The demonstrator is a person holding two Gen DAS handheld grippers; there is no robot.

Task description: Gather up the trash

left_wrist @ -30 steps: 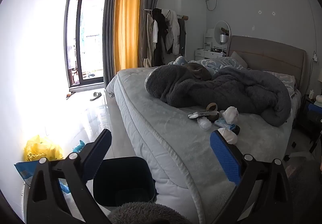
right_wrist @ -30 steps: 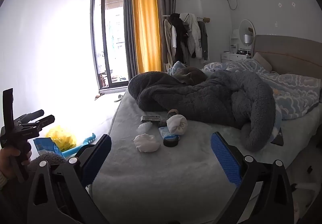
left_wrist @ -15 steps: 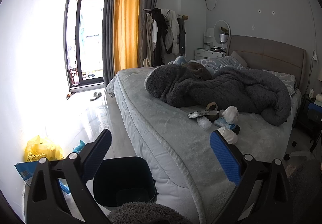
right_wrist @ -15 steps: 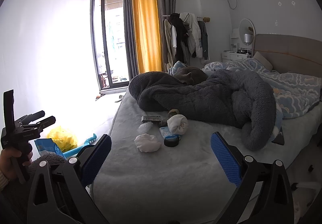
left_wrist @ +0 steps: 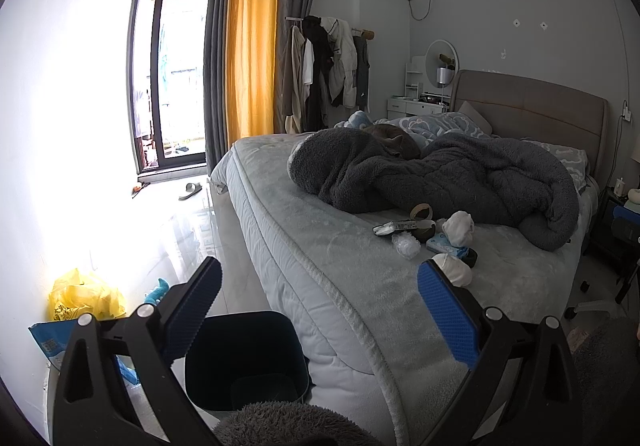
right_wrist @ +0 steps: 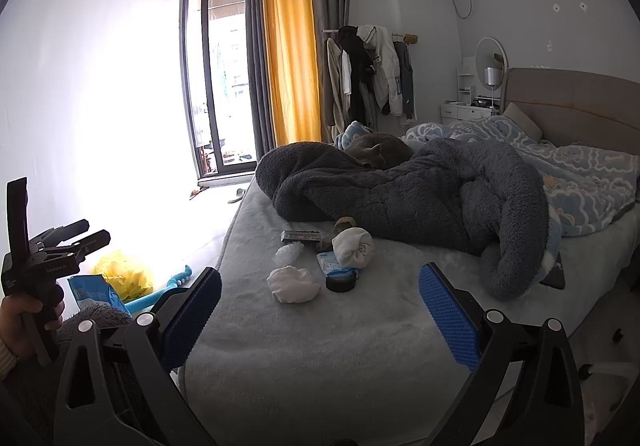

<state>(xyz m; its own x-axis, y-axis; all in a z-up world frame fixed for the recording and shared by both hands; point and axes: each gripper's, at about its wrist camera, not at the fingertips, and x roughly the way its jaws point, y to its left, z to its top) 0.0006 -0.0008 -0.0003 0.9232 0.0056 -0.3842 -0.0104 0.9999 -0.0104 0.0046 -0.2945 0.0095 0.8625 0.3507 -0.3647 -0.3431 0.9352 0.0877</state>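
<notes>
Almost nothing is changing across the last second: both views are drifting only a hair, and no piece of trash on the bed (right_wrist: 360, 346) is shifting. By my reading, collecting is not yet under way and the approach is still being lined up.

The right gripper (right_wrist: 320, 310) is hanging over the near part of the bed with its blue pads (right_wrist: 448, 314) spread wide and nothing between them. The left gripper (left_wrist: 318, 306) is likewise released and empty, hovering in the lower middle of its frame above the dark bin (left_wrist: 244, 358) standing on the floor against the bed's edge.

The trash is lying in a small cluster at the middle of the right view: a crumpled white wad (right_wrist: 294, 284) nearest the gripper, a clear plastic scrap (right_wrist: 287, 253), a black round lid (right_wrist: 341, 282), a blue and white packet (right_wrist: 331, 260), a rolled white bundle (right_wrist: 354, 246), a flat dark wrapper (right_wrist: 301, 235) and a tape roll (right_wrist: 345, 222) right against the grey blanket (right_wrist: 400, 197).

The packet is partly lying under the bundle, so its nature is hard to tell. In the left view the right pad is cutting off part of the white wad. The left edge of both frames is washing out in window glare, blurring the yellow bag (left_wrist: 86, 296) on the floor. The bin's inside is too dark to read.
</notes>
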